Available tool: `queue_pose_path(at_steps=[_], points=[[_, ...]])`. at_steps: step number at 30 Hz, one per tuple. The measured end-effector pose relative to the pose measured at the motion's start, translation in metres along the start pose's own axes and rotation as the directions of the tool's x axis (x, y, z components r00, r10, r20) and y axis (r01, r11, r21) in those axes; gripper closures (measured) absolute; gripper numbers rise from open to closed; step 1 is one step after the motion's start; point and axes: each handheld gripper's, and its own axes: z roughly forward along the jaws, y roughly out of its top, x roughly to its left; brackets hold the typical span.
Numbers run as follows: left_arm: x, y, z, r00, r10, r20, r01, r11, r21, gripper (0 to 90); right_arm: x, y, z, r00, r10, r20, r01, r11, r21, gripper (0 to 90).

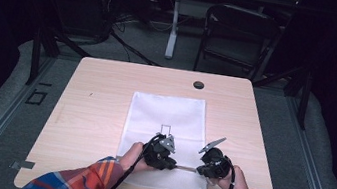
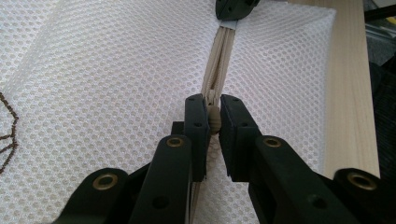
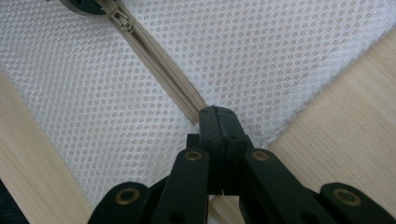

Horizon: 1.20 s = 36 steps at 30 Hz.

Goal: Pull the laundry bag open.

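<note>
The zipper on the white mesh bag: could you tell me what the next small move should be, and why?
Probably slide the left tool along the beige zipper towards the right tool. Its jaws pinch the slider, the right tool is shut on the zipper's end near the mesh bag edge, and the teeth between them look closed.

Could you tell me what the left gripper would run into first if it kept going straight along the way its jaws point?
Probably the right gripper. The left gripper, shut on the zipper pull, points along the beige zipper of the white mesh bag, which the right one clamps ahead.
</note>
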Motion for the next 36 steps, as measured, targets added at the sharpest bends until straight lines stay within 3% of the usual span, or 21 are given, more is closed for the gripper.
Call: queue_pose_path(at_steps=[28, 36], points=[[0.000, -0.016, -0.019, 0.9999, -0.011, -0.009, 0.010, 0.9995, -0.029, 81.6, 0.000, 0.000, 0.000, 1.0000, 0.006, 0.000, -0.006, 1.000, -0.002, 90.0], [0.003, -0.020, -0.022, 0.9998, -0.016, -0.011, 0.016, 0.9997, -0.017, 81.6, 0.000, 0.000, 0.000, 1.0000, 0.004, -0.003, -0.004, 1.000, -0.002, 90.0]])
